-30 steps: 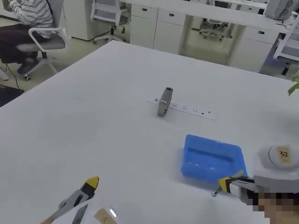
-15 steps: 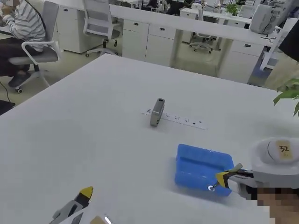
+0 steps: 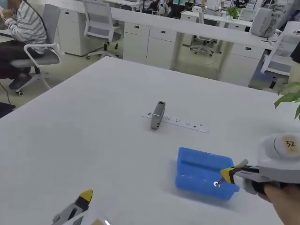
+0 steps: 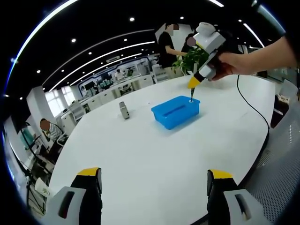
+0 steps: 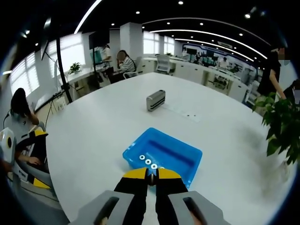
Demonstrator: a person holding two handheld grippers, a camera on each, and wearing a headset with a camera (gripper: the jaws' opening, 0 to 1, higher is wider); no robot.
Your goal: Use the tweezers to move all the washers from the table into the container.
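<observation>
Yellow-tipped left tool (image 4: 154,174) is nearest, at near edge of white bench (image 3: 93,140), jaws wide apart w/ nothing btwn. Right tool (image 3: 228,174) is clamped on tweezers (image 5: 150,176), whose tips hang over near-right corner of blue container (image 3: 197,171). Something small & shiny sits at the tips, too small to tell. Three washers (image 5: 148,161) lie in a row inside container. Beyond, grey metal block (image 3: 158,115) stands just beside a power strip (image 3: 180,121). Far back: office chairs (image 3: 101,18).
</observation>
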